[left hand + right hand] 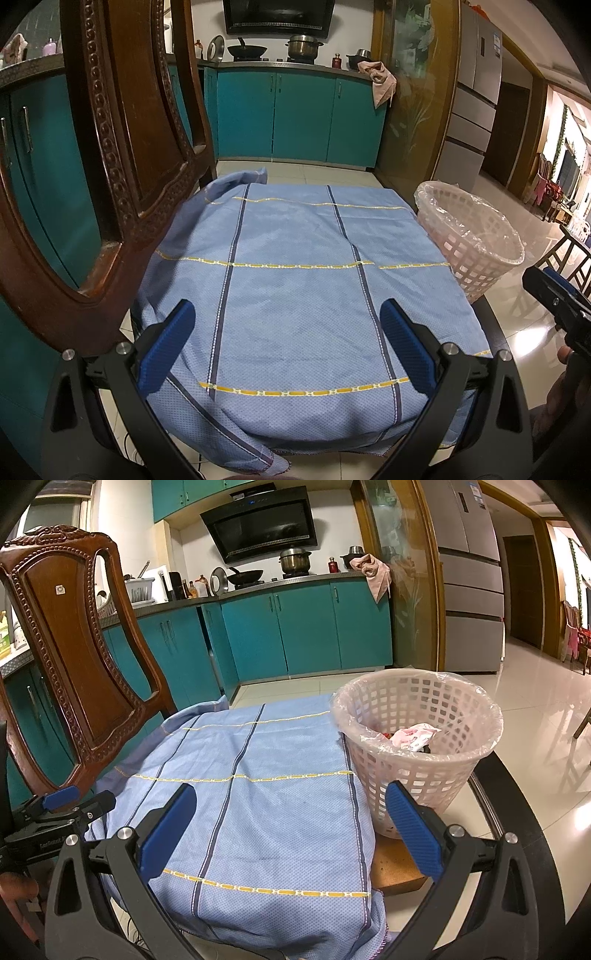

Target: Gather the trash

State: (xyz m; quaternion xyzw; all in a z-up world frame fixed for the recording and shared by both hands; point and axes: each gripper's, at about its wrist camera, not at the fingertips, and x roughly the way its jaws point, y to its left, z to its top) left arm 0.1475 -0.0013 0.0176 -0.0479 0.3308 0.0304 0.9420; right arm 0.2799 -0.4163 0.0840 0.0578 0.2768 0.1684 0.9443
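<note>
Blue checked cloth (pixel 258 812) spread over the counter (pixel 397 864), directly ahead of both tongs; no loose trash visible on it; likely laid as a plain working surface. White lattice basket (pixel 417 760), lined with a clear bag, just beyond the right tongs (pixel 291 823), within easy reach; pink wrapper (pixel 413 736) already inside. Left tongs (pixel 286 345) spread wide, grasping nothing; right tongs likewise released. Carved wooden chair (pixel 74 646) left of both.
</note>
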